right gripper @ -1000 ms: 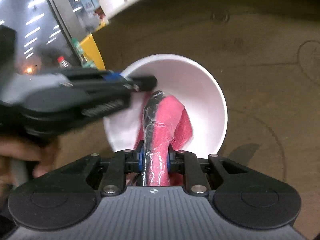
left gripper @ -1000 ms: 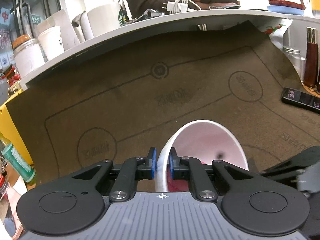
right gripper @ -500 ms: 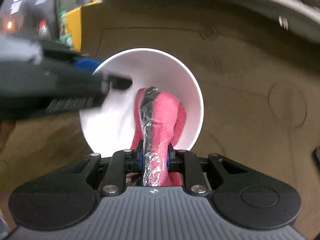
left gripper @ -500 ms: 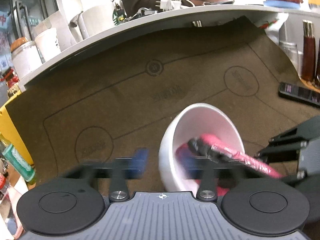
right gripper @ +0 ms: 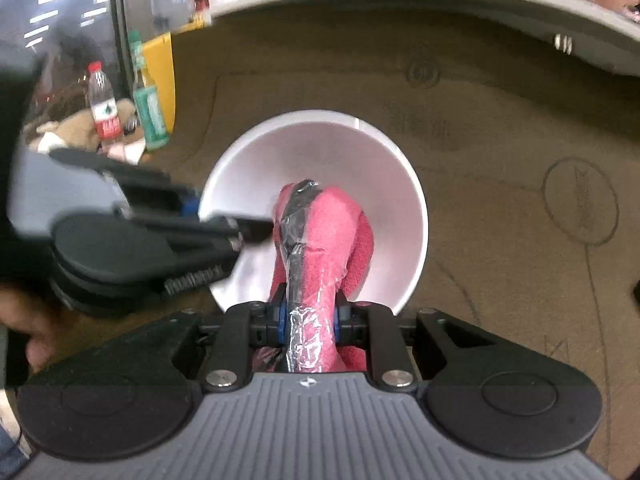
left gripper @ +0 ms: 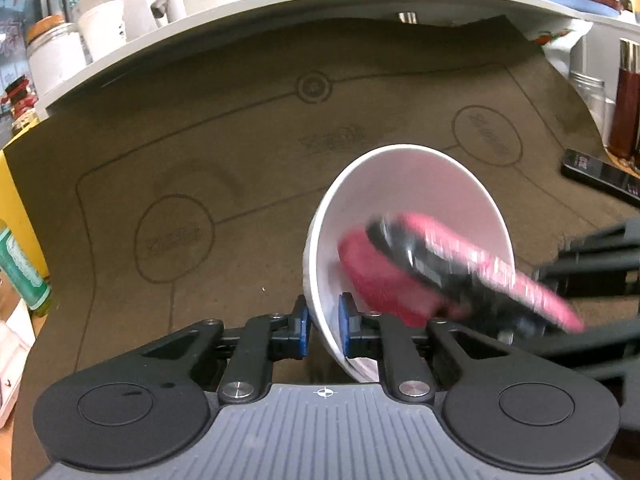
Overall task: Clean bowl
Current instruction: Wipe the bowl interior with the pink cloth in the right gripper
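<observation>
A: White bowl (left gripper: 408, 216) on brown mat (left gripper: 240, 168), right of centre in left wrist view. Near rim now pinched between pads of left gripper (left gripper: 323, 330), one inside, one outside. Jaws closed again after standing wide half a second ago; grip retaken lower on the rim.

B: Meaning for cleaning?

A: Bowl steadied and tipped, mouth facing up and toward near side. Wiping judged under way, not finished.

B: Right wrist view?

A: Pink cloth-wrapped tool (right gripper: 316, 256) clamped between pads of right gripper (right gripper: 310, 320). Long axis running from near jaws to far, head pressed low inside bowl (right gripper: 320, 152). Black tape strip along its left side. Blurred in left view, so likely sweeping.
</observation>
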Tool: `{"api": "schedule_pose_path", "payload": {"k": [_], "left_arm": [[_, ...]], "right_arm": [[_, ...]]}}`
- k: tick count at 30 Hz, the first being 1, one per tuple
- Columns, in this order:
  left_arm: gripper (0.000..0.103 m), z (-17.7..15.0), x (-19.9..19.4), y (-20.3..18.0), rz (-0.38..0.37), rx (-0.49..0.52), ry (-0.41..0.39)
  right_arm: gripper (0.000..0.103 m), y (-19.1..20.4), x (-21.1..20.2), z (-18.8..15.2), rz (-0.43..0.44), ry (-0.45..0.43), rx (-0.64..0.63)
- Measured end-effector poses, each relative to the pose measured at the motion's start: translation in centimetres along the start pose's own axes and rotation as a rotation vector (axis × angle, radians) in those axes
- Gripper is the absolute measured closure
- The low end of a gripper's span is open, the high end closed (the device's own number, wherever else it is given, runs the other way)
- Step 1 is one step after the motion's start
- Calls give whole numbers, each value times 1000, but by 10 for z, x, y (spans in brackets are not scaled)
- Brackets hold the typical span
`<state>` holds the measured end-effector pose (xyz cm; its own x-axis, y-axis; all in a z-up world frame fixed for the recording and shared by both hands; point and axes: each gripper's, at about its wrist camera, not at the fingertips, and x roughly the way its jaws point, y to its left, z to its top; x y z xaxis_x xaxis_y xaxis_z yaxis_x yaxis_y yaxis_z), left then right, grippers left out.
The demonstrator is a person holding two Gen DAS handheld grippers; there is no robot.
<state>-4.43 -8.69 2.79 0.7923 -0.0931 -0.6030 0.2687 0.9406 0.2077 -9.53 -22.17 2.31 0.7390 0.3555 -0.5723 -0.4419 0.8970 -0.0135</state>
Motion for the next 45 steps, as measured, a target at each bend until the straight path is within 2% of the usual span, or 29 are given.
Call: {"api": "schedule_pose_path", "payload": {"k": [1, 3, 5, 6, 8, 9, 11, 13, 15, 17, 20, 21, 22, 23, 24, 25, 26, 28, 29, 30, 34, 35, 38, 40, 41, 43, 44, 45], "left_arm": [[88, 0, 0, 0, -4, 10, 0], [88, -1, -2, -1, -3, 49, -10], [88, -1, -3, -6, 0, 103, -16], [88, -1, -3, -9, 4, 117, -13], [87, 1, -2, -12, 1, 134, -5], [87, 2, -1, -12, -7, 136, -1], [86, 3, 1, -15, -13, 146, -2], [86, 5, 1, -17, -5, 159, -8], [86, 6, 0, -19, -4, 160, -9], [83, 8, -2, -18, -18, 147, -24], [54, 12, -9, -24, 49, 151, -53], [32, 12, -10, -25, 53, 144, -59], [18, 12, -11, -25, 55, 137, -65], [17, 10, -13, -27, 45, 123, -69], [23, 9, -12, -28, 41, 122, -62], [35, 7, -12, -29, 37, 118, -58], [43, 6, -11, -29, 33, 114, -55], [73, 4, -6, -29, -11, 90, -18], [79, 2, -3, -28, -54, 61, -1], [86, 3, -2, -29, -60, 61, 1], [87, 4, -1, -32, -61, 94, -7], [87, 4, -2, -34, -59, 109, -13], [85, 2, -1, -39, -51, 143, -14], [85, 2, 0, -40, -48, 154, -15], [85, 2, -1, -39, -49, 153, -16], [85, 1, -1, -39, -51, 151, -18], [85, 0, -1, -39, -52, 149, -19], [85, 1, -1, -38, -55, 150, -19]], "right_arm": [[84, -1, 0, 1, -2, -2, 8], [85, -6, 13, -2, 49, 61, 28], [85, -6, 18, -7, 41, 74, -25], [85, -3, 17, -4, 8, 86, -74], [85, 8, 14, 0, -98, 86, -217], [86, 16, 12, 0, -197, 65, -354], [87, 25, 6, -2, -294, 11, -504], [85, 44, -1, -13, -436, -85, -721], [85, 40, 1, -14, -397, -36, -685], [85, 26, 3, -12, -298, 29, -546], [85, 10, -1, -10, -192, 63, -356], [85, 2, -4, -10, -134, 73, -253], [85, -6, -7, -10, -89, 74, -160], [85, -12, -9, -11, -59, 72, -93], [85, -17, -10, -12, -30, 72, -38], [85, -26, -12, -13, 16, 71, 43], [85, -30, -13, -14, 42, 70, 86], [85, -40, -16, -17, 107, 69, 182], [85, -41, -15, -18, 115, 67, 190], [85, -40, -15, -18, 118, 62, 186], [85, -24, -18, -23, 54, 46, 76], [85, -18, -20, -25, 17, 42, 13], [85, 10, -13, -31, -203, 25, -318], [85, 33, -11, -38, -427, -18, -624], [85, 34, -14, -37, -452, -42, -657], [85, 35, -31, -29, -448, -99, -664], [85, 32, -36, -25, -414, -96, -628], [85, 25, -43, -19, -329, -71, -541]]}}
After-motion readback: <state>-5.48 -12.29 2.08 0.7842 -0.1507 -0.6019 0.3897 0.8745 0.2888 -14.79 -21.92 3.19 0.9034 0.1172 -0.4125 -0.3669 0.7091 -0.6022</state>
